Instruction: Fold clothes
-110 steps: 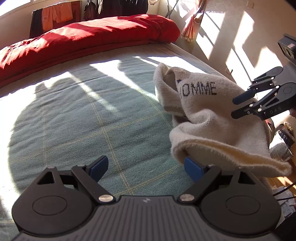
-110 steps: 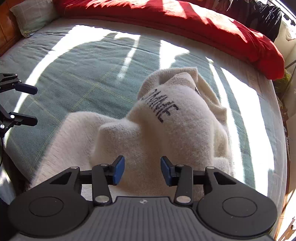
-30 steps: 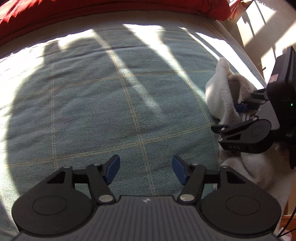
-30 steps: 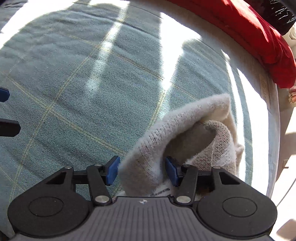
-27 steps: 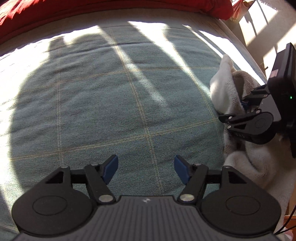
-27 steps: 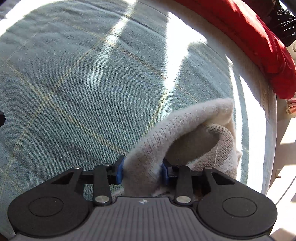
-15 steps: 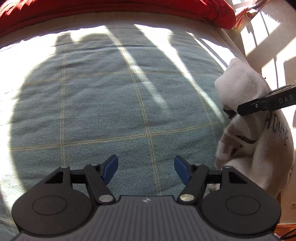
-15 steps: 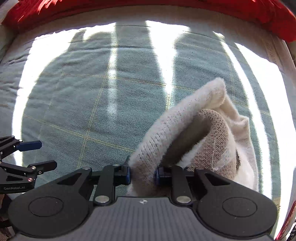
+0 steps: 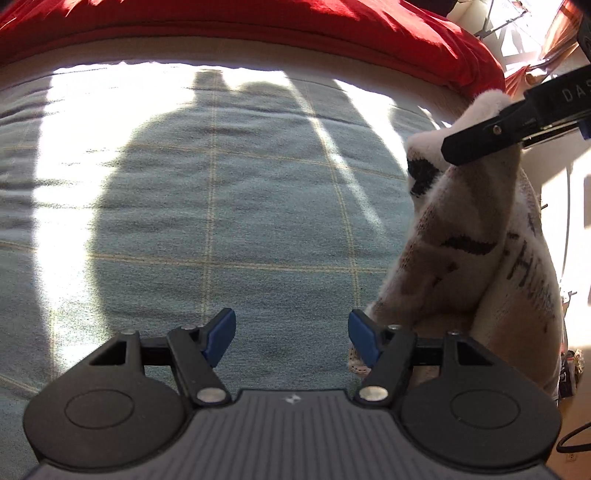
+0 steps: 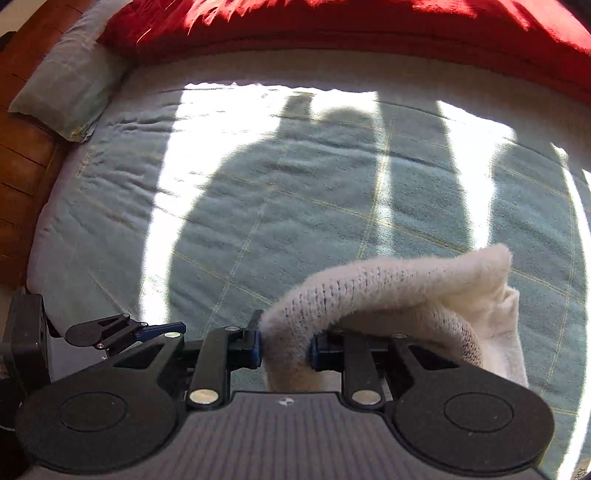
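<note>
A cream knitted sweater [image 10: 388, 291] with dark lettering hangs bunched from my right gripper [image 10: 285, 345], whose blue pads are shut on a thick fold of it. In the left wrist view the sweater [image 9: 476, 251] dangles at the right, lifted off the bed, with a black finger of the right gripper [image 9: 491, 140] across its top. My left gripper [image 9: 291, 338] stands open over the green blanket, nothing between its pads; the sweater's lower edge lies just beside its right pad. The left gripper [image 10: 162, 328] also shows at the lower left of the right wrist view.
A green checked blanket [image 9: 221, 221] covers the bed, crossed by sunlight bands and a person's shadow. A red duvet [image 9: 258, 26] lies along the far side. A grey-green pillow [image 10: 62, 85] sits at the far left corner against a wooden headboard [image 10: 14, 155].
My right gripper has shut on the sweater's fold and lifted it off the bed. The left gripper has drifted across the blanket, still open, and the sweater now hangs near it.
</note>
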